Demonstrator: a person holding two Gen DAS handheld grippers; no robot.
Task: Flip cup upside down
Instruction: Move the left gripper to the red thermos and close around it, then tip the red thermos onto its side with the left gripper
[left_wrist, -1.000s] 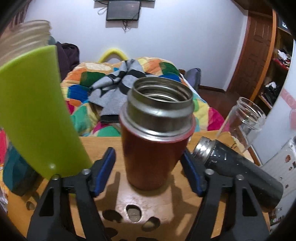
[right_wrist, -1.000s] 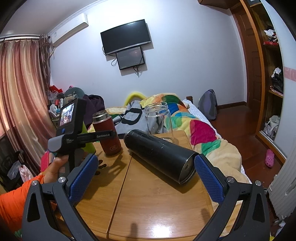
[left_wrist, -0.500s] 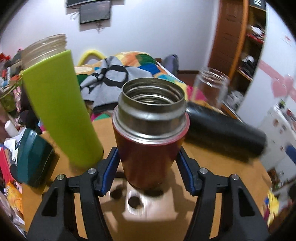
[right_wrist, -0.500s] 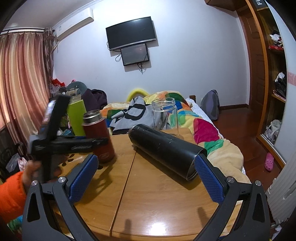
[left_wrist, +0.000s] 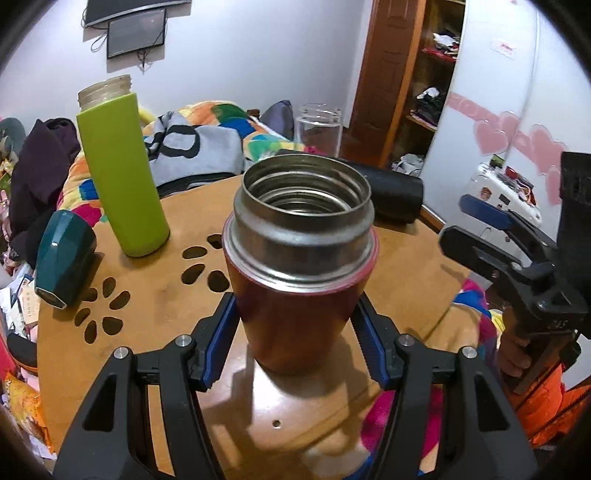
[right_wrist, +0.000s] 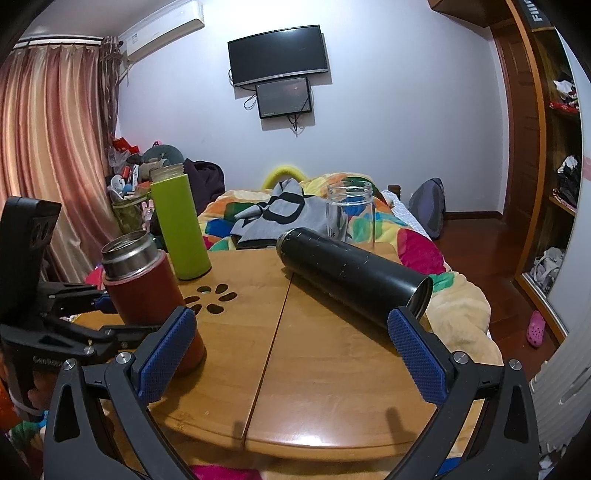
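Observation:
The red steel cup (left_wrist: 295, 280) stands upright, mouth up, between the blue pads of my left gripper (left_wrist: 295, 343), which is shut on its lower body. It appears to be held just above the round wooden table (left_wrist: 402, 280). In the right wrist view the red cup (right_wrist: 147, 291) is at the left with the left gripper (right_wrist: 99, 317) clamped on it. My right gripper (right_wrist: 291, 354) is open and empty over the table's near edge. It also shows in the left wrist view (left_wrist: 491, 236) at the right.
A black flask (right_wrist: 354, 273) lies on its side across the table (right_wrist: 325, 369). A green bottle (right_wrist: 181, 229) and a clear glass jar (right_wrist: 349, 214) stand at the far side. A teal object (left_wrist: 62, 254) lies at the left edge. A bed is behind.
My left gripper has closed on the red cup and carried it toward the near left part of the table, raising it slightly. My right gripper has stayed open and nearly still.

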